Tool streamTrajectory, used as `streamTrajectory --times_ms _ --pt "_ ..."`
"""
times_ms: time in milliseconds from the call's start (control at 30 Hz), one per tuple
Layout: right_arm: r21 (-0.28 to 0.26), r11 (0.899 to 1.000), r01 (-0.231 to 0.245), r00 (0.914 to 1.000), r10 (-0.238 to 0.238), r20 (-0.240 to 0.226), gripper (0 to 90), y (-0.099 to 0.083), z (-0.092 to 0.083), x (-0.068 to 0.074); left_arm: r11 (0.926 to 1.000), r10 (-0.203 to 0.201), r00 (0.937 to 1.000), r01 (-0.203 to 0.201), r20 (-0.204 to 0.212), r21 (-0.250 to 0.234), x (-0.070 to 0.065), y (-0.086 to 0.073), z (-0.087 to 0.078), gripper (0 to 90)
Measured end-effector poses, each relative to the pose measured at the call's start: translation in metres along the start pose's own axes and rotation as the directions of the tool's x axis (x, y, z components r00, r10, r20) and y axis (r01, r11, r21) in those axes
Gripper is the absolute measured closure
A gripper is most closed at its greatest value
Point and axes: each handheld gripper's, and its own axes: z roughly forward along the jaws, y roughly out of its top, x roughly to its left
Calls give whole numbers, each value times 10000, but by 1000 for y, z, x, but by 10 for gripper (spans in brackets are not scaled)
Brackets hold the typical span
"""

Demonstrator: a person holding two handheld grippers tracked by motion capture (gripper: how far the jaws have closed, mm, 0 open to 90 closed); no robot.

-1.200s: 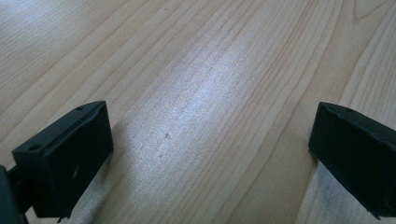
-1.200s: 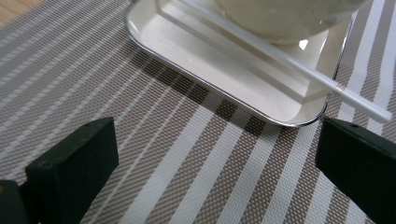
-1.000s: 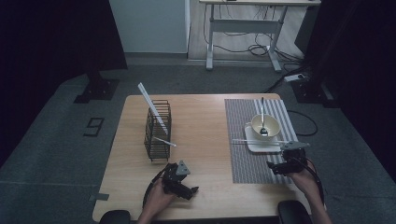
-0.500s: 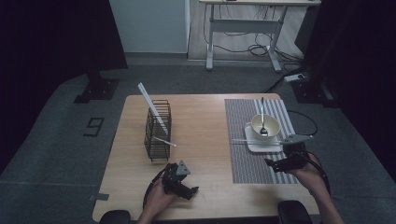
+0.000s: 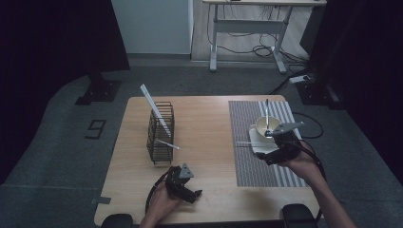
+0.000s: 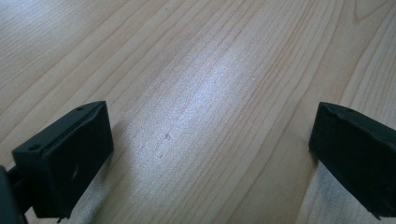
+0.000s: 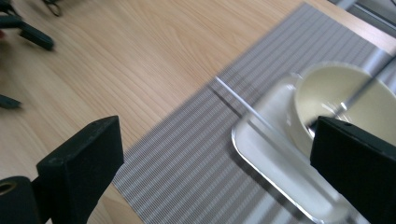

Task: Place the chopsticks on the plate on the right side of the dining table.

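Bowl (image 7: 337, 98) blurred, partly behind right tongs (image 7: 219, 154), jaws apart.

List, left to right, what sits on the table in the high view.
Black wire rack holding white flat pieces → left claw resting on the bare wooden table → grey striped placemat → cream bowl on a white square plate → right claw hovering at the plate's near edge.

high view looks down from above; gripper views sit close over the table (image 5: 209, 118), right one sharing the striped mat (image 7: 196, 154).
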Motion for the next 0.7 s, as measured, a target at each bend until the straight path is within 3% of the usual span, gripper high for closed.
streamTrajectory --times_ms 367,533,700 --pt "-135 9984 548 9934 -558 -1004 12 47 16 17 10000 -11 10000 11 0 4 0 0 0 0" --pt "-298 9975 648 9842 -688 -1631 5 63 24 24 10000 -8 10000 8 1 5 0 0 0 0" --pt "-395 9942 997 9765 -1054 -1878 5 78 32 35 10000 -8 10000 8 -1 1 0 0 0 0"
